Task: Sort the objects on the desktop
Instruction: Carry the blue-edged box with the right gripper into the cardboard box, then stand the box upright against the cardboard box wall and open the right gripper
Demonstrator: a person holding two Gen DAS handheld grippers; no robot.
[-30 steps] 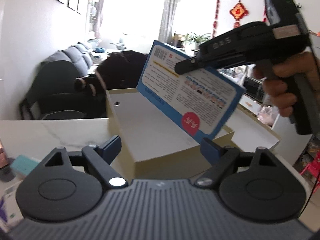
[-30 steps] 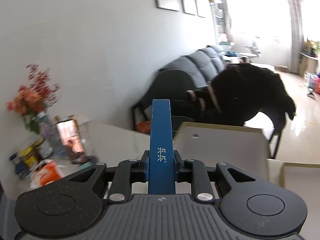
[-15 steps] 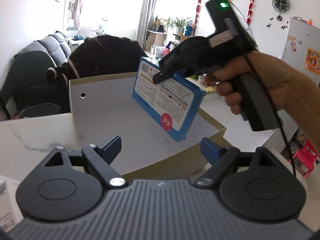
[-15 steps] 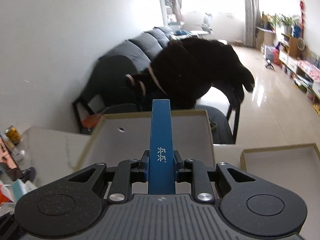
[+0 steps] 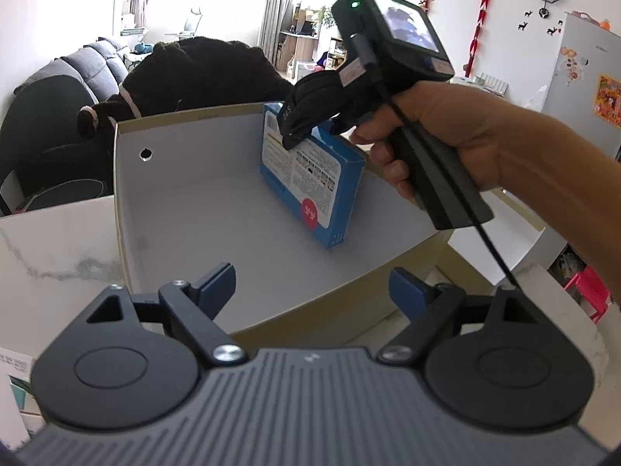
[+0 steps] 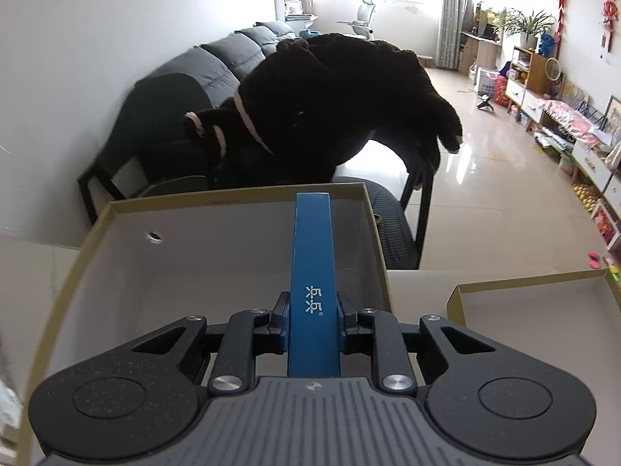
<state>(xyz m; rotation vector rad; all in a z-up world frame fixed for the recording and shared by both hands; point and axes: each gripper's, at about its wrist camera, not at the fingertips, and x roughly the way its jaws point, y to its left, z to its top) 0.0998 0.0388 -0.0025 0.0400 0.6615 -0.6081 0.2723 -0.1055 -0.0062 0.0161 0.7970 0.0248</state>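
Blue carton [image 5: 310, 178], flat, stiff-sided and likely light, hangs edge-up inside the open cardboard box [image 5: 186, 209], pinched across its thin width by the right hand-held gripper [image 6: 312, 312], a sound hold; the left hand-held gripper [image 5: 312, 285] gapes wide and empty nearer

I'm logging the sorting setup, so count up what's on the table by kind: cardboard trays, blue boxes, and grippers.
Cardboard trays: 2, the large tray and a second tray to its right.
Blue boxes: 1, the blue box, held over the large tray.
Grippers: 2, the right gripper shut on the blue box and the left gripper open and empty.
Total: 5
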